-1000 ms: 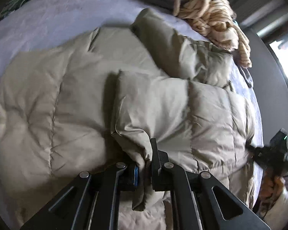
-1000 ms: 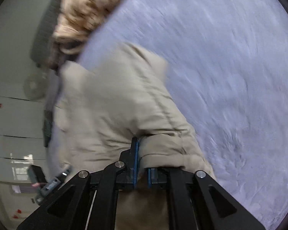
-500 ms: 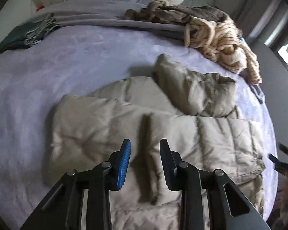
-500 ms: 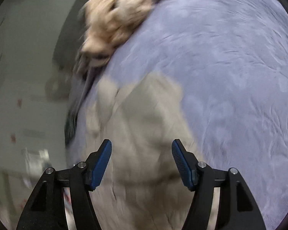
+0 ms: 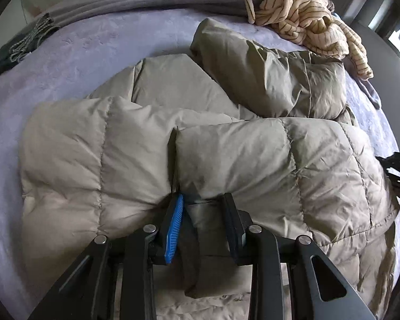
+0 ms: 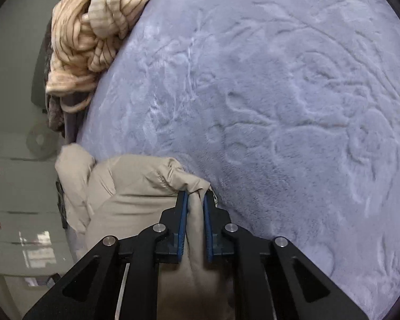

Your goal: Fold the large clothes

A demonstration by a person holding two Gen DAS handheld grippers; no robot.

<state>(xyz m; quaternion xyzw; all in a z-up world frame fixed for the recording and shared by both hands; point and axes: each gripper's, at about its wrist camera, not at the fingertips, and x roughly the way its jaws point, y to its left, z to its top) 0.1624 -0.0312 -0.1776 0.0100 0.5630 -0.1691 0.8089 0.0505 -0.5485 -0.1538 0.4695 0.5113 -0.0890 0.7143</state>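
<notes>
Left hand-held gripper (image 5: 203,200) released, jaws apart, straddling a fold of the jacket (image 5: 253,160) at its near edge; blue pad on the left finger showing, fabric bulging between the fingers but not pinched. Jacket: beige, quilted, puffy, spread on the bed (image 5: 80,53) over a lilac blanket, one panel doubled over the other with a dark seam gap between them, a sleeve lying bunched toward the far right. Striped cream garment (image 5: 306,18) heaped beyond the jacket, near the bed's far edge, beside a grey rolled cover (image 5: 173,0). Dark fringed cloth (image 5: 26,42) at far left. Black gear at the right rim, partly cut off, too little visible to identify.

Right hand-held gripper (image 6: 195,200) clenched on a ridge of jacket (image 6: 136,184) fabric, blue pads pressing it from both sides, stitched hem poking out just past the fingertips. Rest of the jacket bunched to the left and below, at the bed (image 6: 280,106) edge. Lilac blanket filling most of this view, its pile rumpled. Striped garment (image 6: 93,26) piled at upper left, over a darker cloth. White cabinet fronts (image 6: 10,200) beyond the bed at far left.
</notes>
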